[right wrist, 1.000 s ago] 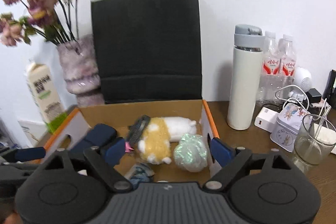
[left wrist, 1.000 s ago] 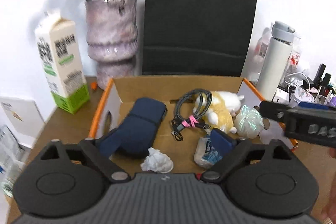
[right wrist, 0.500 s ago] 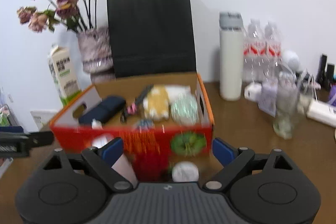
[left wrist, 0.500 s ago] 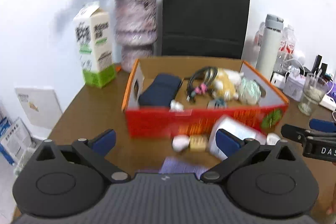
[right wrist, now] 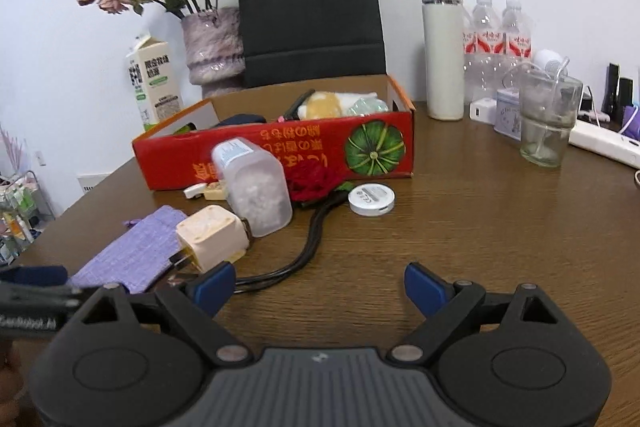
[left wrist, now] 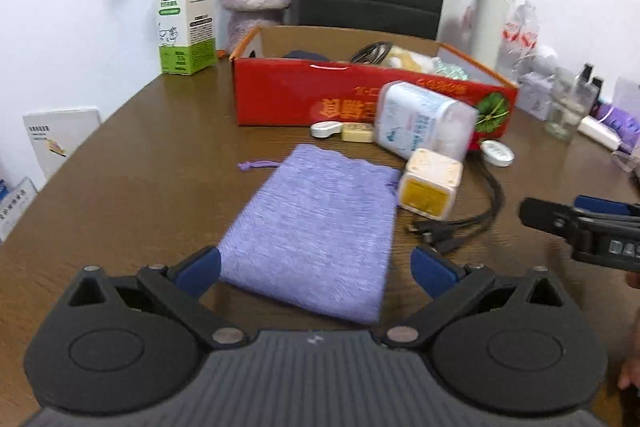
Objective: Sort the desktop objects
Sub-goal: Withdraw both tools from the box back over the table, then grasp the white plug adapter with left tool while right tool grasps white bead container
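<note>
A purple drawstring pouch (left wrist: 316, 231) lies flat on the brown wooden table (left wrist: 140, 187), in front of the open red cardboard box (left wrist: 280, 95) that serves as the collecting bin. Between pouch and box sit a small white case (left wrist: 326, 128) and a cream-coloured bar (left wrist: 357, 133), both close to the box's front wall. To the right of the pouch, touching its corner, is a cream plug adapter (left wrist: 430, 189), and behind that a clear plastic jar (left wrist: 424, 123) lies on its side against the box. A round white disc (right wrist: 371, 200) rests on the table right of the jar, near a red artificial rose (right wrist: 316, 179), and a black cable (right wrist: 304, 259) runs from the rose toward the camera. Inside the box, a dark blue case (right wrist: 240, 119), a coiled cord and a yellow-and-white plush toy (right wrist: 324, 105) show above the rim.

The left gripper (left wrist: 316, 269) hovers over the near end of the pouch, its jaws spread wide to either side of the fabric and pressing on nothing. The right gripper (right wrist: 316, 285) is likewise released, jaws wide apart over bare table with only the cable's near end beside its left finger.

Behind the box stand a milk carton (left wrist: 184, 7), a mottled vase (right wrist: 214, 51) of dried roses, a black paper bag (right wrist: 310, 11) and a white flask (right wrist: 442, 51).
</note>
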{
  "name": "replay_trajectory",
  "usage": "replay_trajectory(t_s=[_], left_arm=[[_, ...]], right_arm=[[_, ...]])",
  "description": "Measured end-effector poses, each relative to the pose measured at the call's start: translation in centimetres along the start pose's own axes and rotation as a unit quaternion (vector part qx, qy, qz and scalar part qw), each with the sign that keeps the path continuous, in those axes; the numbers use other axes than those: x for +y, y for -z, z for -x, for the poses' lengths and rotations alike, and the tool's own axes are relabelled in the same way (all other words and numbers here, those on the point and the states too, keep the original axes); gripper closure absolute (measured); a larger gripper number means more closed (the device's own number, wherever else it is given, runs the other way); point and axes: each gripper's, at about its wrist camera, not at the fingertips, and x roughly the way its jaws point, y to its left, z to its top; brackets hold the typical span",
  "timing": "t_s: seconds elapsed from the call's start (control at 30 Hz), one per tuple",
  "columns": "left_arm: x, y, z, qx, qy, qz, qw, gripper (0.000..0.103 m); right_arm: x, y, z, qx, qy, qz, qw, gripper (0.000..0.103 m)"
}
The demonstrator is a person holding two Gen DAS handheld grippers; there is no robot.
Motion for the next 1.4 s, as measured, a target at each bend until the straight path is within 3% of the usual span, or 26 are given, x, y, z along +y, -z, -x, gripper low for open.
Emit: replay_trajectory(t_s=[0.23, 0.33, 0.43, 0.53, 0.57, 0.63, 0.67, 0.7, 0.8, 0.93, 1.07, 1.13, 1.2, 1.23, 1.27, 1.4], left_arm=[[-0.1, 0.1, 0.3, -0.013, -0.006, 0.007, 0.9999, 0.0], [-0.9, -0.7, 0.8, -0.048, 0.026, -0.006, 0.9985, 0.0], [-2.8, -2.8, 0.2, -0.067, 0.054, -0.045, 0.9952, 0.0], [-5.4, -4.6, -1.8, -0.057, 0.065, -0.097, 0.9916, 0.002], [-6.0, -4.9, -2.6, -0.053, 0.071, -0.104, 0.9906, 0.006], [-6.8, -5.0, -4.4, -0.034, 0.068, -0.107, 0.9913, 0.026], [-6.9, -4.8, -5.0, -0.021, 0.066, -0.104, 0.9922, 0.053], [-6.8, -4.6, -5.3, -0.009, 0.075, -0.099, 0.9922, 0.06], [-6.4, -4.3, -3.8, -0.02, 0.072, -0.098, 0.9923, 0.062], [-3.6, -5.0, -1.0, -0.069, 0.081, -0.043, 0.9934, 0.064], [-1.5, -6.2, -1.3, -0.074, 0.051, -0.001, 0.996, 0.064], [-0.6, -6.4, -1.9, -0.058, 0.03, 0.013, 0.9978, 0.064], [0.3, -6.6, -2.7, -0.046, 0.012, 0.027, 0.9985, 0.064], [0.8, -6.5, -2.8, -0.046, 0.007, 0.033, 0.9984, 0.064], [1.1, -6.6, -2.9, -0.047, 0.006, 0.035, 0.9983, 0.064], [1.6, -6.6, -3.2, -0.028, 0.0, 0.037, 0.9989, 0.064]], right_arm=[[0.1, -0.1, -0.1, -0.001, 0.01, 0.007, 1.0, 0.012], [0.1, -0.1, -0.1, -0.003, 0.01, 0.008, 1.0, 0.012], [-0.4, -0.2, 0.0, -0.011, 0.012, -0.004, 1.0, 0.015], [-1.7, -0.4, 0.8, -0.039, 0.042, -0.037, 0.998, 0.016], [-1.7, -0.4, 0.8, -0.039, 0.042, -0.037, 0.998, 0.02], [-2.4, -0.5, 1.0, -0.048, 0.06, -0.05, 0.996, 0.021], [-2.7, -0.5, 1.0, -0.049, 0.059, -0.056, 0.995, 0.021], [-3.0, -0.6, 1.0, -0.05, 0.055, -0.063, 0.995, 0.021], [-3.0, -0.6, 0.9, -0.049, 0.045, -0.061, 0.996, 0.021], [-1.1, -0.7, 1.2, -0.072, 0.044, -0.012, 0.996, 0.021], [1.3, -3.4, 0.3, -0.094, 0.008, 0.042, 0.995, 0.023], [3.1, -5.3, -1.9, -0.081, -0.011, 0.082, 0.993, 0.024], [4.4, -6.5, -4.7, -0.051, -0.022, 0.103, 0.993, 0.034], [4.9, -6.7, -6.2, -0.037, -0.023, 0.112, 0.993, 0.048], [5.2, -6.7, -7.7, -0.015, -0.023, 0.111, 0.993, 0.054], [6.4, -5.4, -7.7, -0.002, -0.042, 0.115, 0.992, 0.059]])
